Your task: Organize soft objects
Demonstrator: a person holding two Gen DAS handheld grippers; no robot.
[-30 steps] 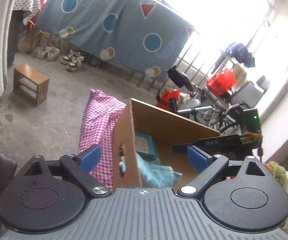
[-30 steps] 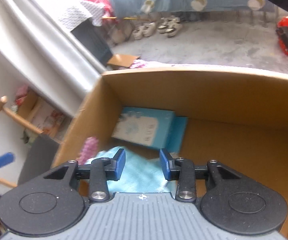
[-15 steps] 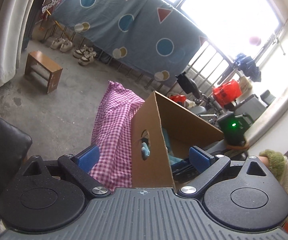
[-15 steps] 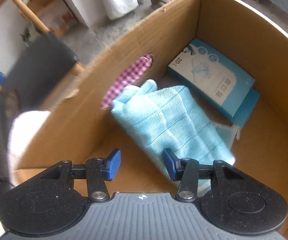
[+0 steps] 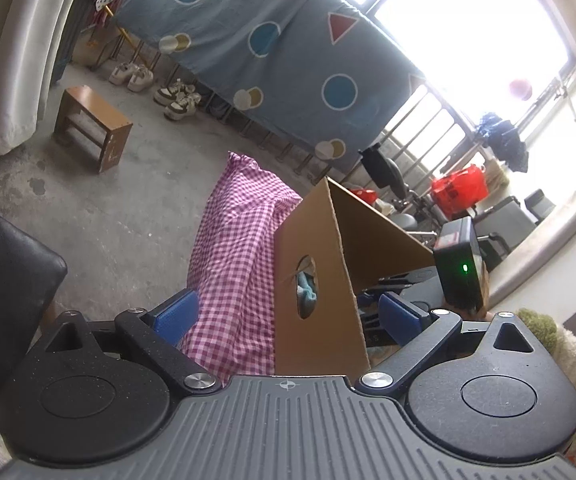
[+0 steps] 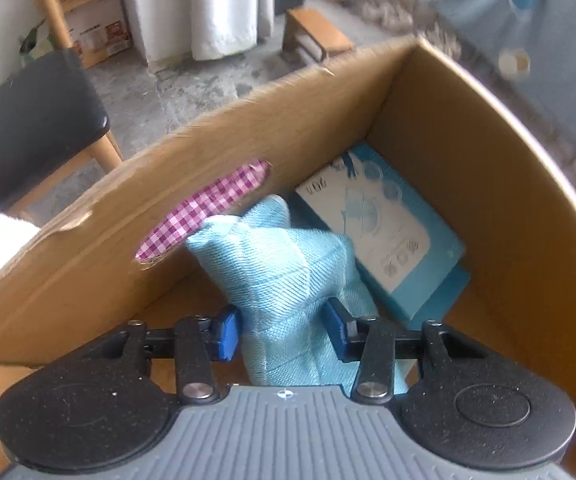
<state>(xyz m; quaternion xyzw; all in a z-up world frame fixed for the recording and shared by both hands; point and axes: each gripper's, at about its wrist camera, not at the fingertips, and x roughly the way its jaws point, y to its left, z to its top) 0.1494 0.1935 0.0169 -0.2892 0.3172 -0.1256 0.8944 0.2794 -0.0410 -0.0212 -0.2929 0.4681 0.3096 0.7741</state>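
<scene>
The light blue cloth [image 6: 284, 276] lies inside the cardboard box [image 6: 467, 128], by its near wall beside a blue packet [image 6: 383, 224]. The right gripper [image 6: 284, 332] has its fingers around the cloth, whether pinching or releasing cannot be told. The left gripper [image 5: 288, 312] hangs open outside a box corner. Judging by this, one item is stowed; others aren't visible.
</scene>
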